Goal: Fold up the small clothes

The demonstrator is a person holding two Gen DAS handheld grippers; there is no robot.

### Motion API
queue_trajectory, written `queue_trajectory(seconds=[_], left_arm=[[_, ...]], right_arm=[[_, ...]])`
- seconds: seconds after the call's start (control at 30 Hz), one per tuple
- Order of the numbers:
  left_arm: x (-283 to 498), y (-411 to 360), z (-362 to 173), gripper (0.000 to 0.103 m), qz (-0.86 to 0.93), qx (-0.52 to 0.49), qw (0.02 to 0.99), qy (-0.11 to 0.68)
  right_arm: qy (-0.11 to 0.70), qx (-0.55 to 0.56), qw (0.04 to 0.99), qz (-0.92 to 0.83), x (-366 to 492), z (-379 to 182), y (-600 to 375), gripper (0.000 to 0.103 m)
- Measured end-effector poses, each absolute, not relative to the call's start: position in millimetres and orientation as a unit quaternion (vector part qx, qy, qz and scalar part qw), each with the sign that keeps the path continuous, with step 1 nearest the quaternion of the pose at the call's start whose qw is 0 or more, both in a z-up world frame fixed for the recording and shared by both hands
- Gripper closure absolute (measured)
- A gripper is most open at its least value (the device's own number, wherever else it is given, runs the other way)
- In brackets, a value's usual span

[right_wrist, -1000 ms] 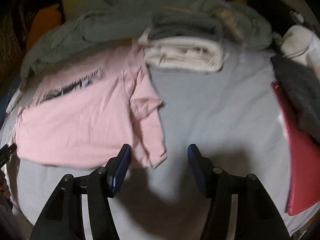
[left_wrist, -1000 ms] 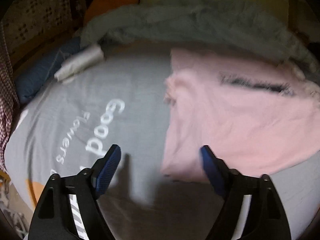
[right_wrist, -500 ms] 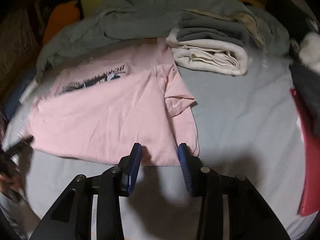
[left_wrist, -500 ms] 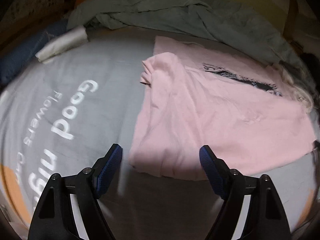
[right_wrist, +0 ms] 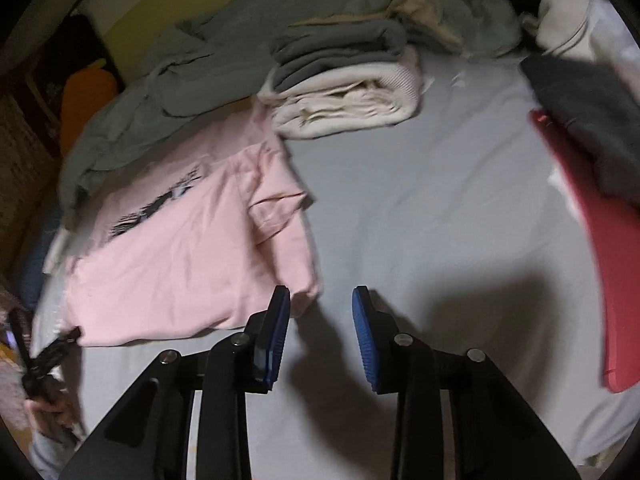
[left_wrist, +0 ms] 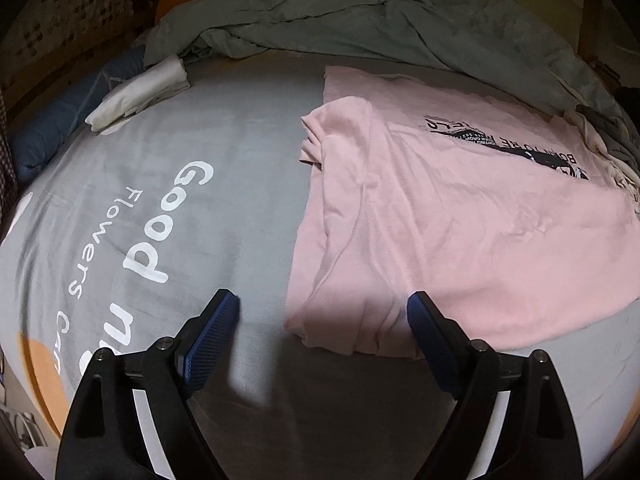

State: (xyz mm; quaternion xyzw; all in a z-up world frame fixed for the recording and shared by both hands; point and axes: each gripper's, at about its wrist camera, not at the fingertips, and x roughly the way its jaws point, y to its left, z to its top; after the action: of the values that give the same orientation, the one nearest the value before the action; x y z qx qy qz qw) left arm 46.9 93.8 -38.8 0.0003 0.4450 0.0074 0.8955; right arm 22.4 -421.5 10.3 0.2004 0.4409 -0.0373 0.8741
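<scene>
Since the earlier frame both my grippers have dropped closer to the pink T-shirt (left_wrist: 460, 232), which lies flat on the grey bedsheet (left_wrist: 192, 152), sleeves folded in. My left gripper (left_wrist: 324, 312) is opening wide, straddling the shirt's near corner without touching it. My right gripper (right_wrist: 321, 300) is closing to a narrow gap, nothing between its pads, just beside the hem corner

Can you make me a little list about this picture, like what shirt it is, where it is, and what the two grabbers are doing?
shirt: pink cotton T-shirt with black print, sides folded in
where: flat on the grey printed bedsheet
left gripper: jaws opening, over the shirt's near hem corner, not gripping
right gripper: jaws closing, at the other hem corner, nothing between them
nearby: folded cream and grey clothes stack
</scene>
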Motion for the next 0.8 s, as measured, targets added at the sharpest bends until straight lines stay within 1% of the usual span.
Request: queue_trajectory(seconds=[0.07,0.1,0.13,0.2,0.3,0.37,0.47,0.5,0.53,0.57,0.63,0.7,0.77,0.8], left_arm=[[47.7,94.7,-38.6,0.016,0.007,-0.005,0.895,0.446],[48.1,95.1,-38.6,0.016,0.006,-0.007,0.895,0.445],[48.4,95.6,-38.6,0.016,0.005,-0.01,0.895,0.446],[48.5,97.4,-38.2,0.016,0.002,-0.016,0.895,0.446],[48.9,100.8,-36.9,0.016,0.0,-0.027,0.894,0.447],[49.3,103.4,-36.2,0.016,0.0,-0.036,0.894,0.447],[49.2,104.0,-37.3,0.016,0.004,-0.03,0.894,0.447],[48.9,103.7,-37.6,0.016,0.005,-0.027,0.894,0.447],[48.9,103.3,-37.7,0.016,0.007,-0.024,0.894,0.447],[49.3,103.4,-38.0,0.016,0.008,-0.023,0.894,0.448],[49.6,103.7,-37.9,0.016,0.008,-0.023,0.893,0.449],[49.7,103.9,-37.8,0.016,0.008,-0.023,0.894,0.448],[49.7,103.5,-38.0,0.015,0.009,-0.023,0.894,0.447],[49.9,103.3,-38.2,0.015,0.01,-0.023,0.895,0.446]], right_arm=[[0.452,0.196,0.87,-0.025,27.1,5.7,-414.5,0.069],[0.453,0.194,0.87,-0.022,29.0,3.8,-411.3,0.08],[0.452,0.204,0.868,-0.012,30.6,2.0,-408.9,0.095],[0.442,0.218,0.87,-0.013,31.0,1.8,-408.8,0.097],[0.382,0.193,0.902,-0.047,18.4,20.4,-407.3,0.099],[0.364,0.182,0.912,-0.062,11.2,30.0,-406.5,0.1],[0.405,0.161,0.896,-0.081,17.1,21.7,-403.9,0.1],[0.443,0.167,0.877,-0.088,23.8,8.6,-405.8,0.1],[0.457,0.172,0.868,-0.091,24.6,1.0,-408.7,0.103],[0.46,0.169,0.865,-0.108,24.4,-1.6,-410.6,0.103],[0.437,0.149,0.876,-0.141,20.5,8.4,-415.1,0.103],[0.386,0.166,0.894,-0.156,12.3,24.8,-423.8,0.103],[0.357,0.182,0.908,-0.126,11.9,37.7,-427.5,0.102],[0.353,0.176,0.912,-0.11,16.2,43.0,-426.3,0.099]])
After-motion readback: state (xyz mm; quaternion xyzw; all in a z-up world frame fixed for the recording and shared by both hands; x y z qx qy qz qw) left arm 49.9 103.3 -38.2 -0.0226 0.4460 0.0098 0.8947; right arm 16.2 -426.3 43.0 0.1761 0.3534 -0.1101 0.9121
